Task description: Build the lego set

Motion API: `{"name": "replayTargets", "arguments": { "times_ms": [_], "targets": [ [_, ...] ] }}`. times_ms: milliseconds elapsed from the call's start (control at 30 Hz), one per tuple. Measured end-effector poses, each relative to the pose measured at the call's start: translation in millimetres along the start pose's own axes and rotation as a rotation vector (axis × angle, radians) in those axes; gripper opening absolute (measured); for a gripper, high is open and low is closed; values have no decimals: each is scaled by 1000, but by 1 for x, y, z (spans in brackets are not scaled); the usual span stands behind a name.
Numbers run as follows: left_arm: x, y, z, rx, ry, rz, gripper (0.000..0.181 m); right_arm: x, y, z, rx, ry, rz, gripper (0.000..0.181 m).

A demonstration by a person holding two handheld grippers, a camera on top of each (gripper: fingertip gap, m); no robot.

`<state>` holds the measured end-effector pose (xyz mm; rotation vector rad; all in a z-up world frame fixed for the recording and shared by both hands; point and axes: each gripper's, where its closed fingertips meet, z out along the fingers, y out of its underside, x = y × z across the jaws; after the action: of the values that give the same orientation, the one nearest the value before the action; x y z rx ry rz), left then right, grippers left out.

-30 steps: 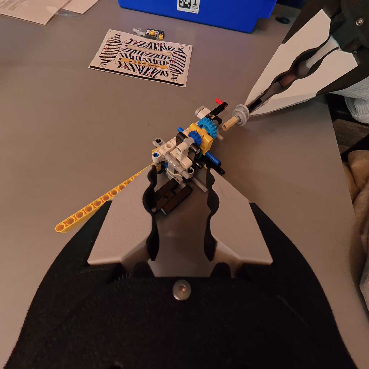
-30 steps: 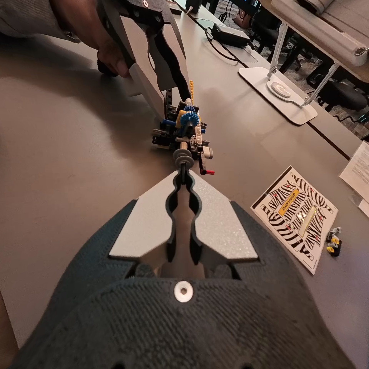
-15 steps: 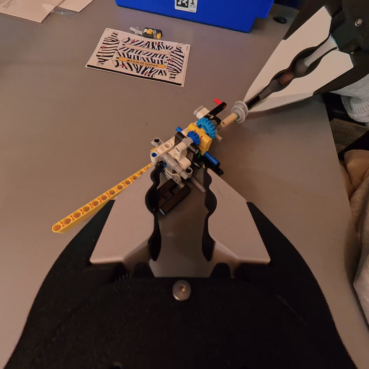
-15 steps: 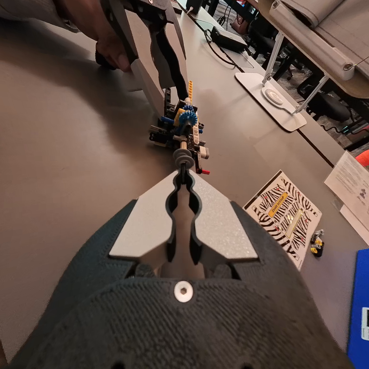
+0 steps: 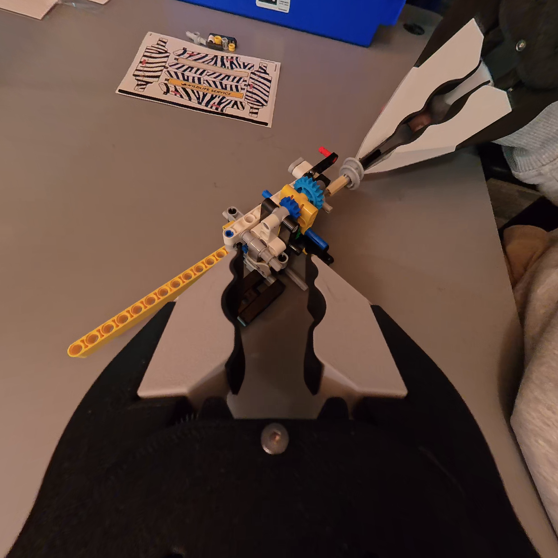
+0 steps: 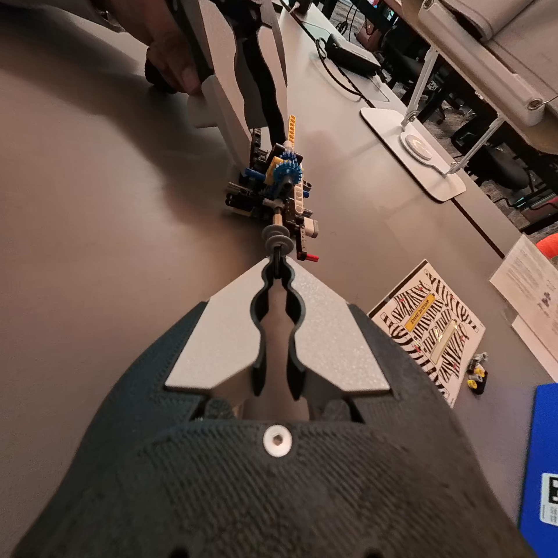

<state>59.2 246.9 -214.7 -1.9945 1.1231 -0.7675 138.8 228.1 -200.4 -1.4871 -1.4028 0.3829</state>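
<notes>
My left gripper (image 5: 273, 265) is partly closed around the near end of the lego assembly (image 5: 276, 223), its fingers (image 5: 347, 305) pressed against the black beams on either side, so the model is pinned where it sits on the grey table (image 5: 90, 181). A long yellow beam (image 5: 145, 302) sticks out of the assembly toward my left, lying low over the tabletop.

My right gripper (image 6: 277, 265) is squeezed nearly shut on a thin black axle (image 6: 277, 262) — the tips clamp its end, and a grey double-flanged bushing (image 6: 276, 238) sits on the axle just ahead of them. Beyond the bushing I see a tan sleeve (image 5: 336, 185) leading into the assembly, right behind the light blue gear (image 5: 308, 188), with a smaller dark blue gear (image 5: 290, 206) next to it.

Farther back on the table lies a zebra-striped sticker sheet (image 5: 202, 80), a small cluster of loose parts (image 5: 217, 40) just beside its far edge, and a blue bin (image 5: 302, 15) behind them.
</notes>
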Motion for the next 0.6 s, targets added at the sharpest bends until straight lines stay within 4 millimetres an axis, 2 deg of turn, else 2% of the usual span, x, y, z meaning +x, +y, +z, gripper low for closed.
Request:
{"name": "replayTargets", "arguments": {
  "times_ms": [33,600],
  "targets": [
    [1,0,0,1,4,-1,40,0,0,0,0,0,0,2],
    [0,-3,4,8,21,-26,34,2,-1,1,12,-13,-6,3]
  ]
}}
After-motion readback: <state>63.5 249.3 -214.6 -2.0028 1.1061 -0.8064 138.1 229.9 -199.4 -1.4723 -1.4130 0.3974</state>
